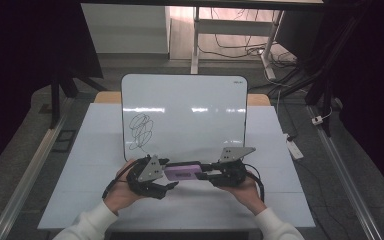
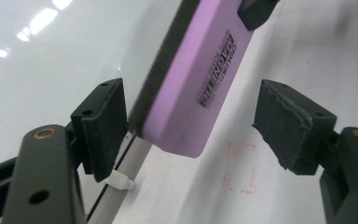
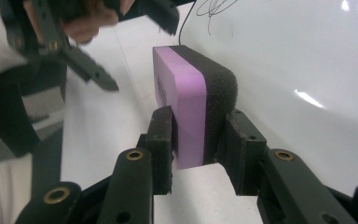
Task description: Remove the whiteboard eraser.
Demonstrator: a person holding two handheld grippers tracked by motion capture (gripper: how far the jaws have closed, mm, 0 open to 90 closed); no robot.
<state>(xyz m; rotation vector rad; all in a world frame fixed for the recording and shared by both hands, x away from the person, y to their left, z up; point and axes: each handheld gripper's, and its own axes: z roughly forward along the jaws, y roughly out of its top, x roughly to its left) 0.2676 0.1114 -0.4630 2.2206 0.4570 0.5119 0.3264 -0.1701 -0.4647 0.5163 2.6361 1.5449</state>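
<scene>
Two grippers at purple eraser (image 1: pixel 183 172), near tabletop's front edge, below whiteboard (image 1: pixel 190 100). Right gripper (image 3: pixel 196 140) pinching eraser end; left gripper (image 2: pixel 191 121) spread, pads clear. Keep clamp firm, draw left straight back, carry felt side flat toward scribble (image 1: pixel 141 131).

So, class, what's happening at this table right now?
A person holds a gripper in each hand in front of a small whiteboard that bears a black scribble. The right gripper is clamped on one end of a purple eraser, its fingers pressing both faces. The left gripper stands open around the eraser's other end, not pressing it. It looks like a handover from left to right. The scribble is not yet wiped.
</scene>
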